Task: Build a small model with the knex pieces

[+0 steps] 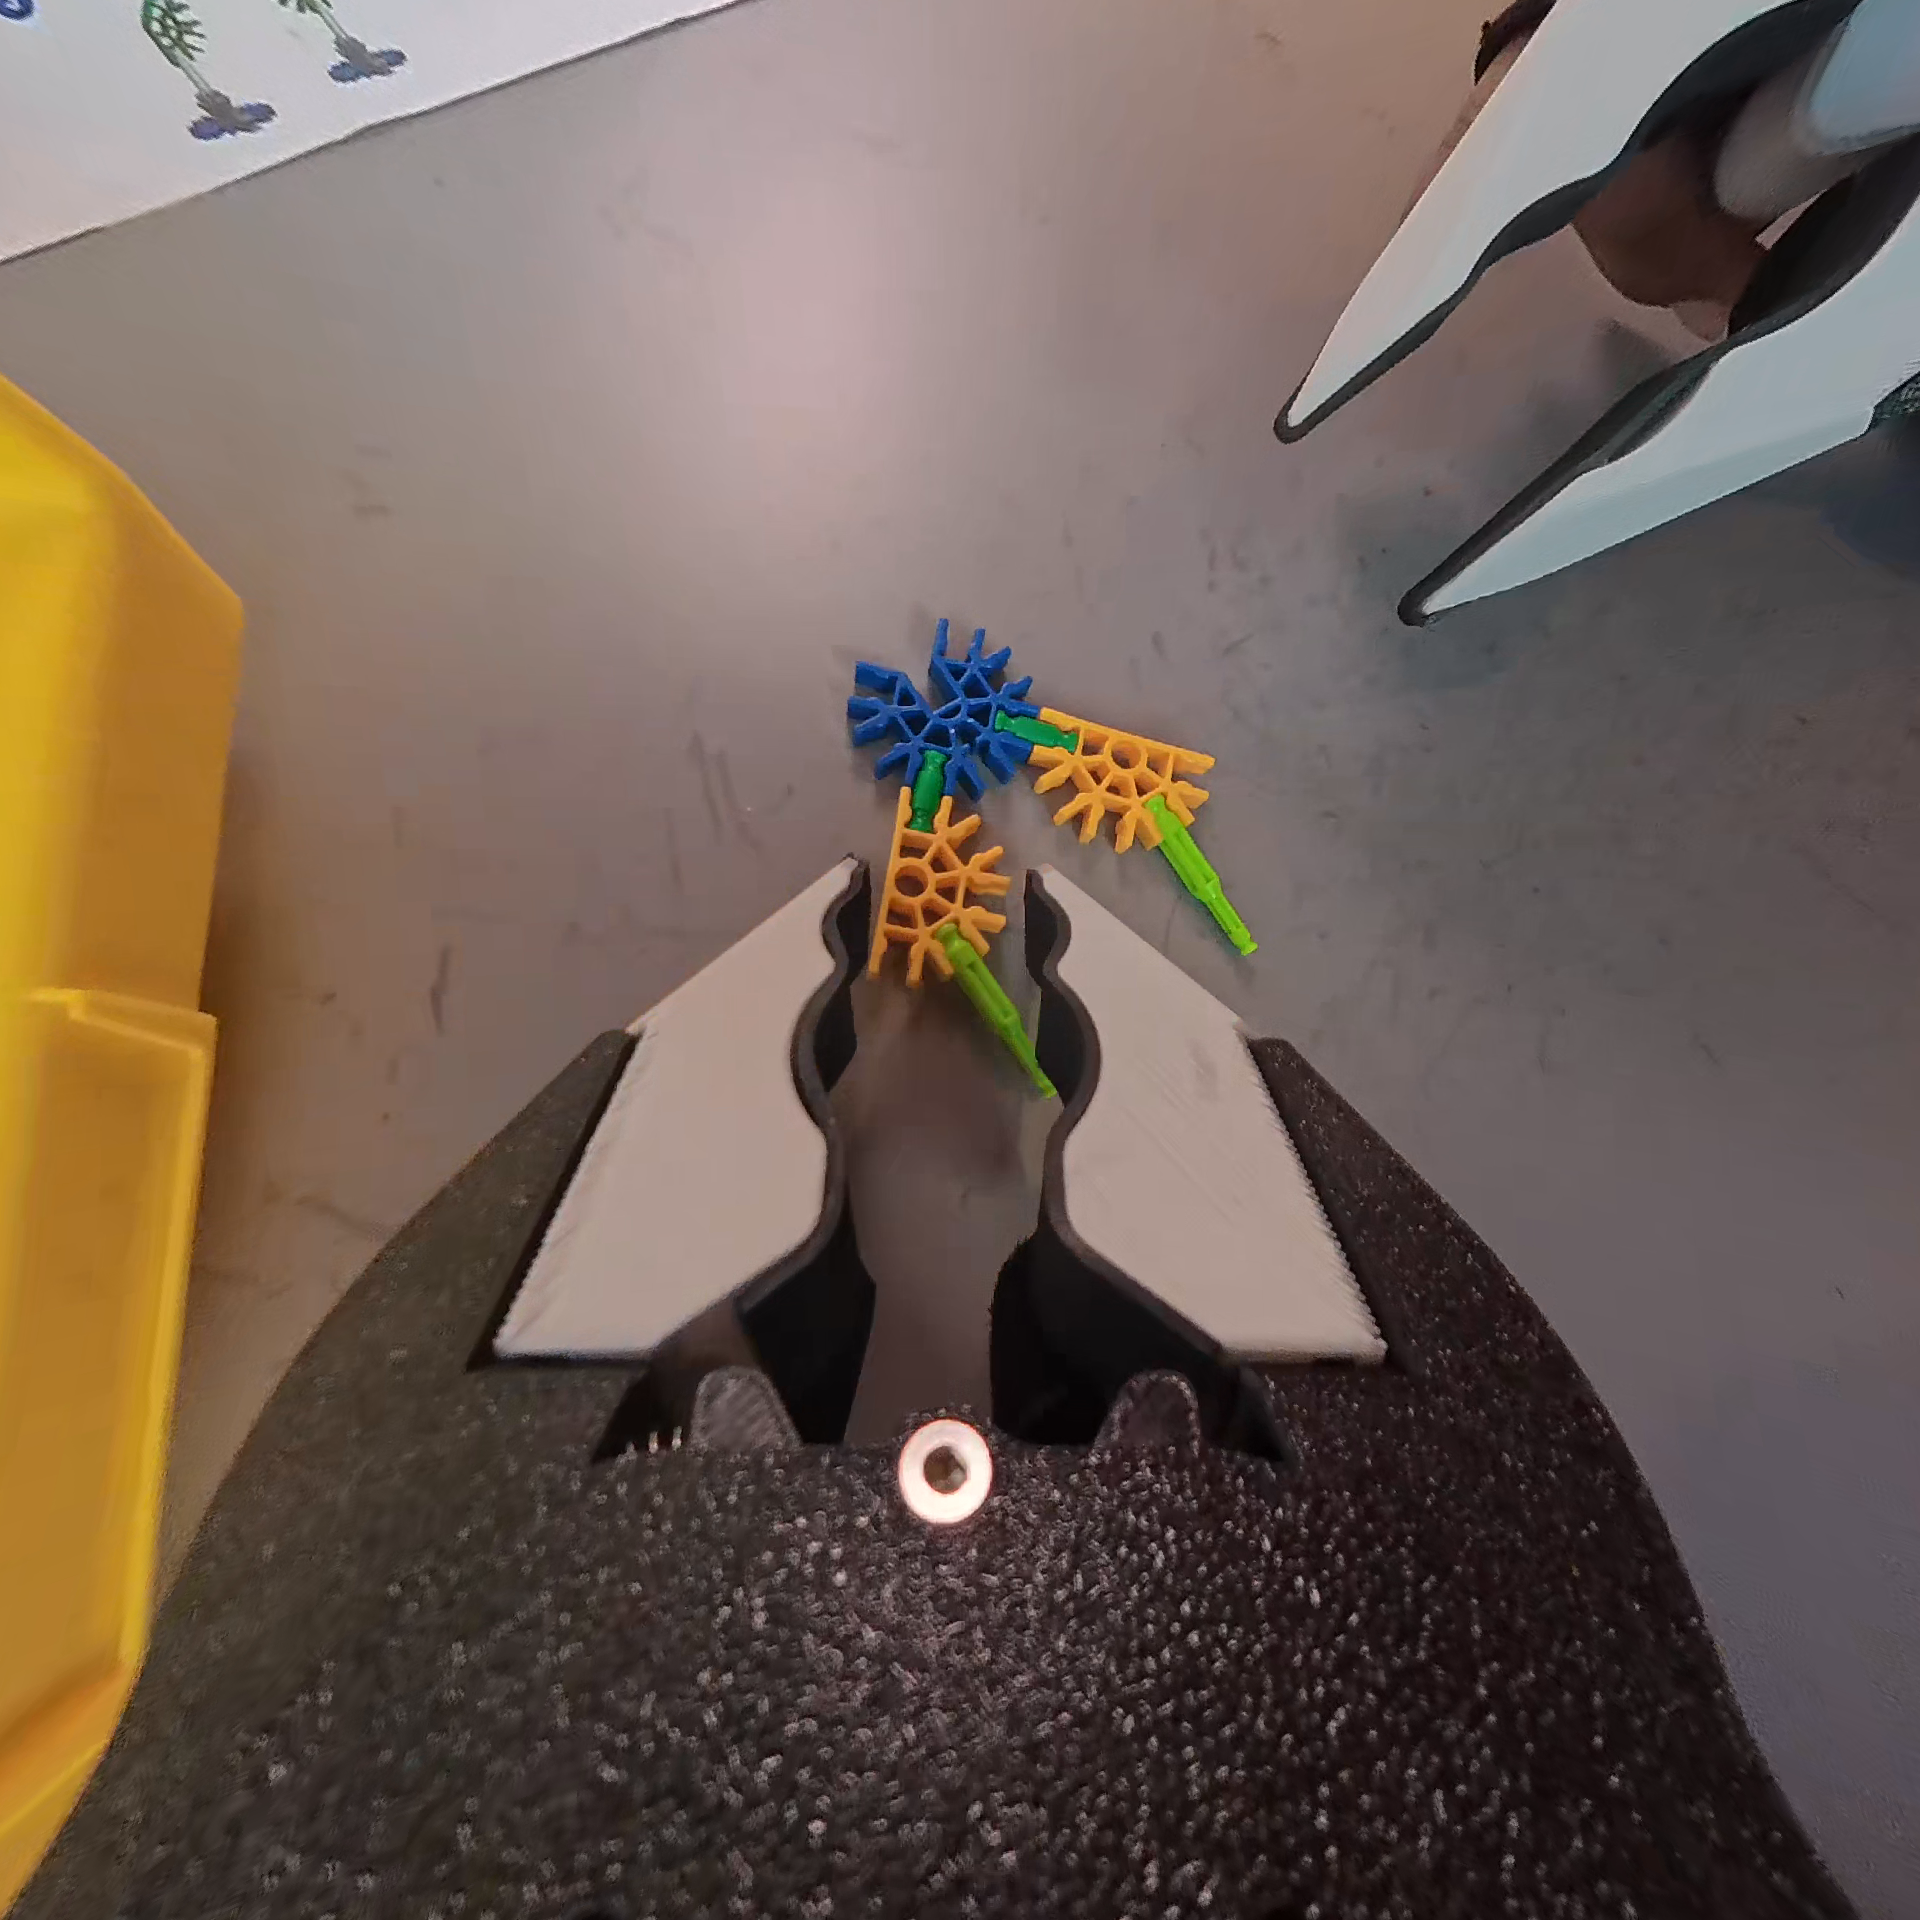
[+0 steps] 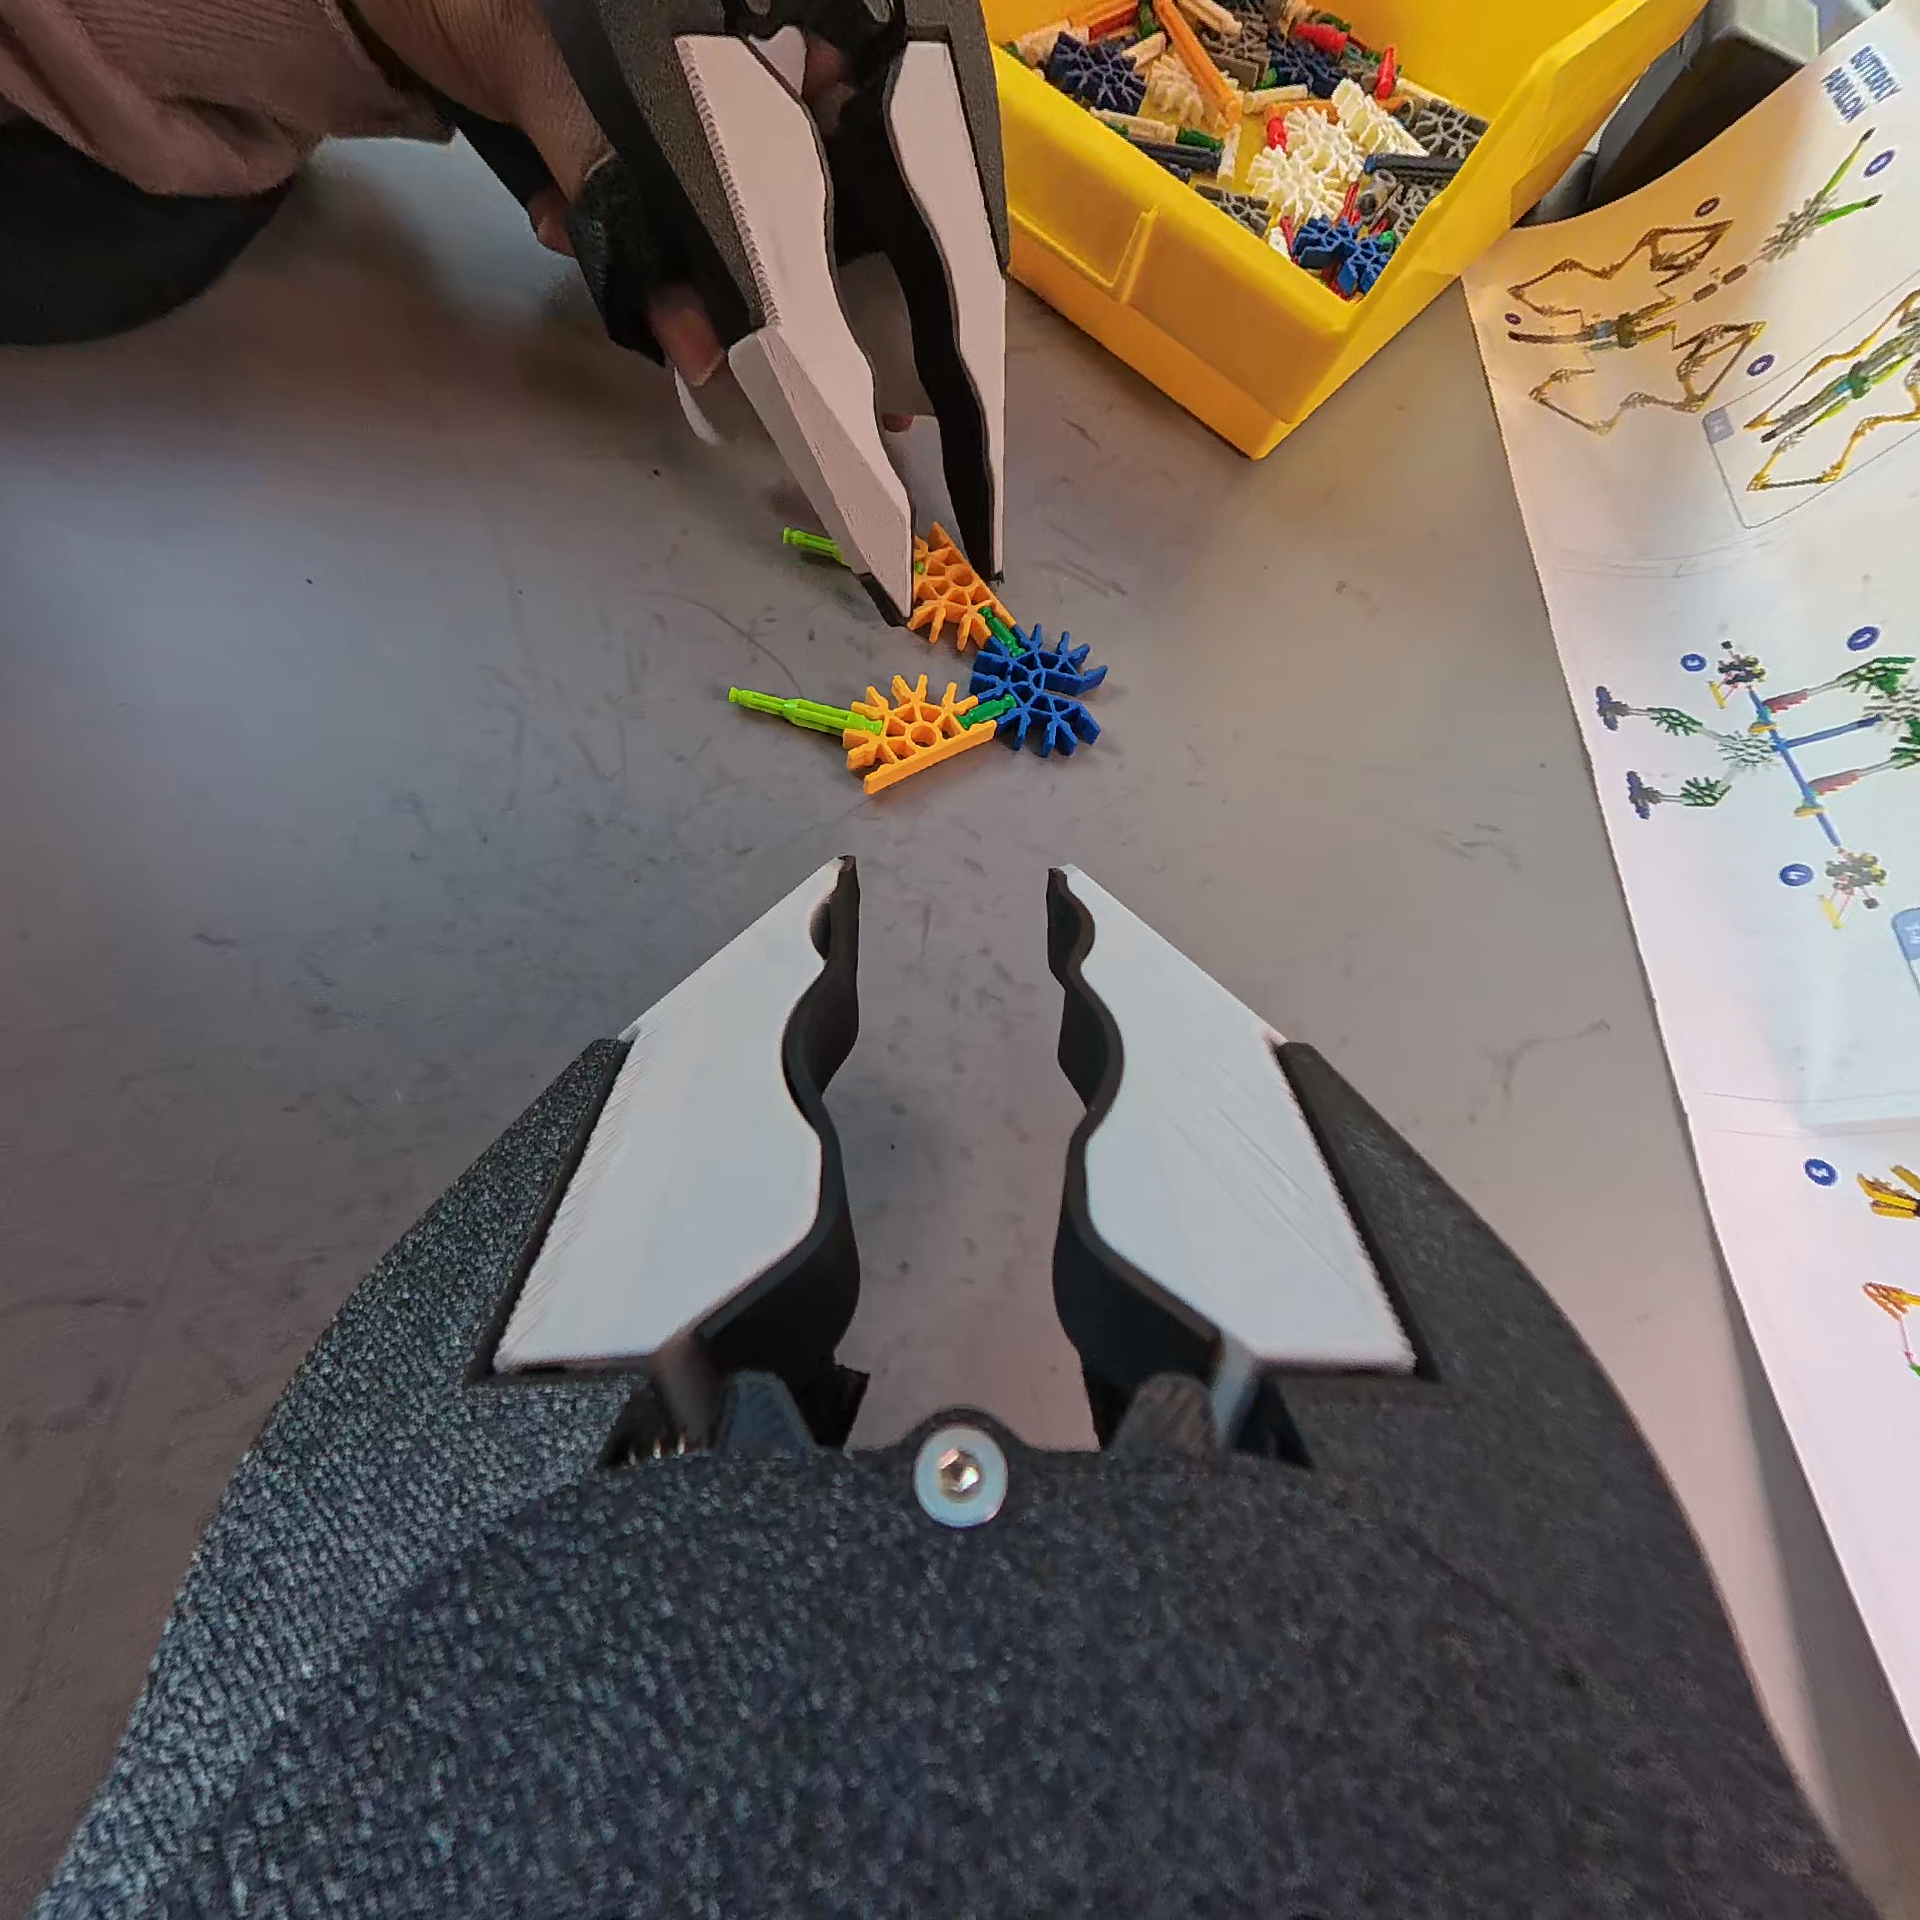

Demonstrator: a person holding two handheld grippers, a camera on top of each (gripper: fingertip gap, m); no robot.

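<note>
Centre of both views: one small assembly (image 1: pixel 997 790) on grey table (image 1: pixel 623 468) — I count 1 blue connector (image 1: pixel 940 717), 2 orange connectors (image 1: pixel 935 899), 4 green rods (image 1: pixel 1205 883). My left gripper (image 1: pixel 945 878) straddles nearer orange connector, jaws narrowly parted, not clamped. My right gripper (image 2: pixel 951 868) hovers just short, jaws parted, empty. One yellow bin (image 2: pixel 1174 260) upper right; one instruction sheet (image 2: pixel 1714 675) right edge.

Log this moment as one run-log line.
left gripper: open, straddling orange connector of toy assembly | right gripper: open, empty, short of assembly | yellow bin: parts inside
</note>
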